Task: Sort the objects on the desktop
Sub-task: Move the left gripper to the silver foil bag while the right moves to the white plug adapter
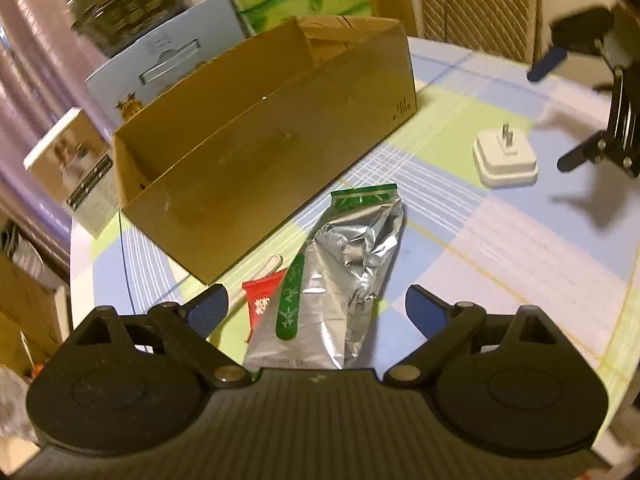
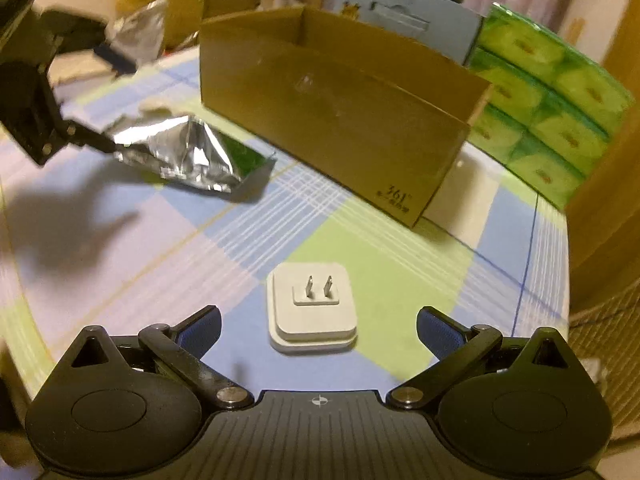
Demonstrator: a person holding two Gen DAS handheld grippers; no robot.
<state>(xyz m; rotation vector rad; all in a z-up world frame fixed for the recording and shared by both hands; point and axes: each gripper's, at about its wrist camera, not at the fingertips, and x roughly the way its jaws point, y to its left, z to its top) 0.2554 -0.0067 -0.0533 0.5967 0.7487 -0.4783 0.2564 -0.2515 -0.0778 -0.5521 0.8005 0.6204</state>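
Left wrist view looks down over the left tongs (image 1: 316, 312), whose blue-padded fingers (image 1: 208, 312) stand wide apart with nothing gripped; a crumpled silver foil pouch (image 1: 352, 256) with a green top edge lies on the table (image 1: 500, 248) between and just ahead of them. A small red packet (image 1: 262, 300) sits partly under the pouch's left side, with a thin pale item beside it that is too blurred to identify. An open cardboard box (image 1: 256, 152) stands on the checked tablecloth just behind the pouch, and a white plug adapter (image 1: 505, 158) lies prongs-up to the right, well apart from the pouch. Right wrist view shows the right tongs (image 2: 318, 332) likewise spread wide and empty, hovering over that adapter (image 2: 312, 308), which lies between the two fingers (image 2: 438, 332) without touching either. From this side the box (image 2: 340, 120) is ahead, the pouch (image 2: 192, 156) off to the left with the other tongs (image 2: 60, 136) at its end, and green tissue packs (image 2: 540, 96) are stacked behind the box at the right.
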